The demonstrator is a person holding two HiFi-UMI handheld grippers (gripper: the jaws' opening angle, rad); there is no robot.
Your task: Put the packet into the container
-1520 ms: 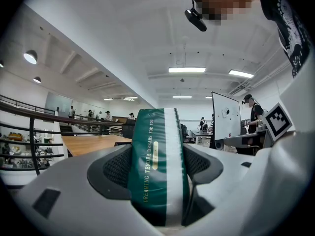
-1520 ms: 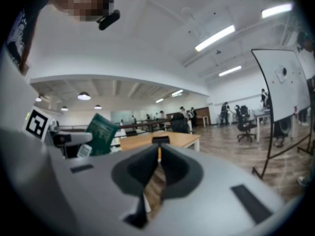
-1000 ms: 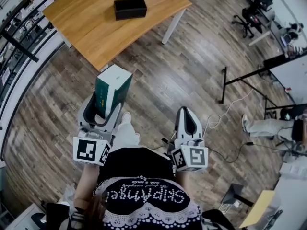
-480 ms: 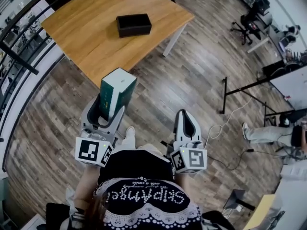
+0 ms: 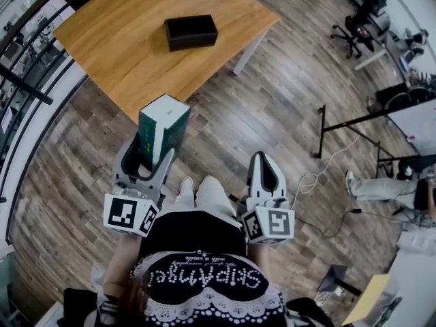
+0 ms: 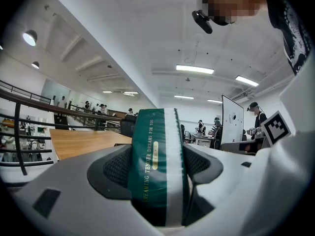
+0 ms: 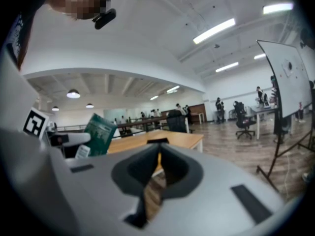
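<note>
The green packet (image 5: 162,129), upright and clamped in the left claw (image 5: 147,159), has edged up to the counter's (image 5: 116,53) near rim over the past second. The black container (image 5: 191,32) waits at 12 o'clock, still well apart. The right claw (image 5: 265,176), at 4 o'clock, is closed on nothing, so the drop likely lies ahead.

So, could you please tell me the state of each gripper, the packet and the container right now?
Left gripper: shut on the green and white boxy packet.
Packet: held in the air, apart from the container.
Right gripper: shut, nothing between its jaws.
Black rectangular container: resting on the light wooden table, packet not yet in it.
</note>
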